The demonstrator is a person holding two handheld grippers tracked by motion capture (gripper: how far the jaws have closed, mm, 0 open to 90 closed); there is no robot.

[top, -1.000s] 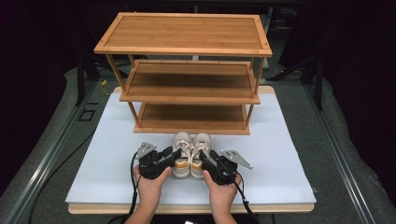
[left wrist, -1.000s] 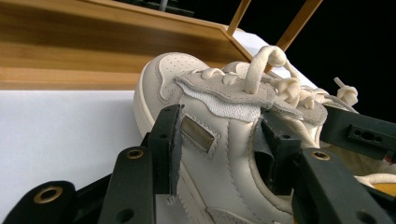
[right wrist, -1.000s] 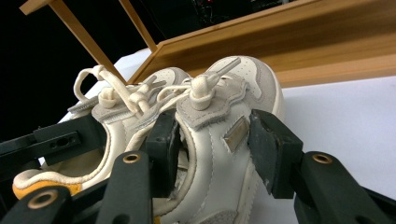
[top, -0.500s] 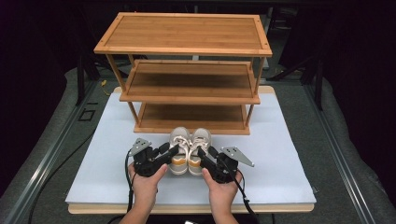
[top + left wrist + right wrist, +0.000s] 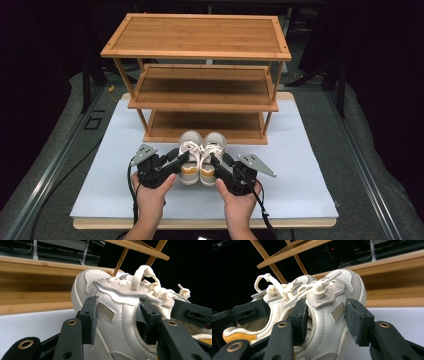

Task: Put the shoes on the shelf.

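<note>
High view: left gripper (image 5: 184, 159) and right gripper (image 5: 216, 161) each clamp 1 shoe (image 5: 190, 150)

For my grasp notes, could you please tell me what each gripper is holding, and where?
The left gripper clamps the left cream leather sneaker across its side wall, one jaw inside the opening. The right gripper grips the right cream leather sneaker likewise.

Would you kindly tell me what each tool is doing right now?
Left tool: closed on the left shoe.
Right tool: closed on the right shoe.
</note>
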